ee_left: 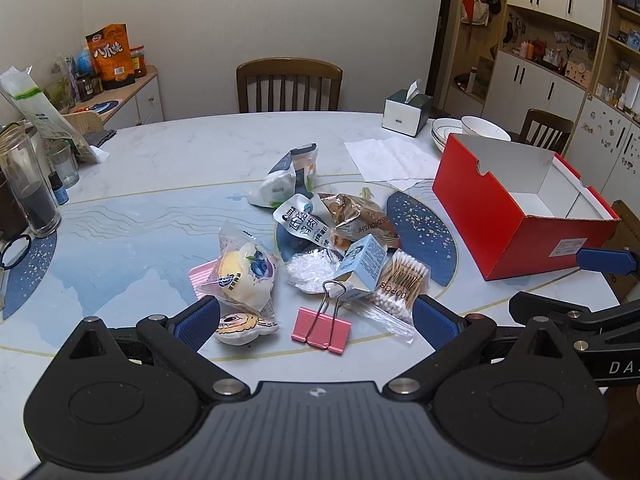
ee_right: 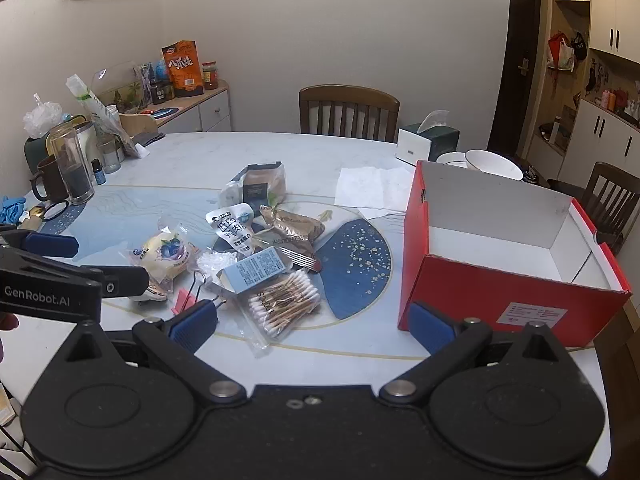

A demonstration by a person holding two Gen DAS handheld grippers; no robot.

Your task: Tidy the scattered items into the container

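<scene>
A pile of small items lies mid-table: a pink binder clip (ee_left: 322, 330), a bag of cotton swabs (ee_left: 400, 282) (ee_right: 284, 304), a light blue carton (ee_left: 362, 266) (ee_right: 256, 270), a blueberry cake packet (ee_left: 246, 276) (ee_right: 168, 254), a brown snack packet (ee_left: 360, 214) (ee_right: 290, 226) and a white-blue pouch (ee_left: 304, 224). An open red box (ee_left: 516, 216) (ee_right: 508, 276) stands empty to the right. My left gripper (ee_left: 316, 322) is open just above the binder clip. My right gripper (ee_right: 312, 326) is open between the swabs and the box.
A tissue box (ee_left: 406, 114), stacked bowls (ee_left: 476, 130) and paper napkins (ee_left: 384, 158) sit behind the red box. Glass jars, a mug and bags (ee_right: 72, 168) crowd the table's left edge. A wooden chair (ee_left: 288, 84) stands at the far side.
</scene>
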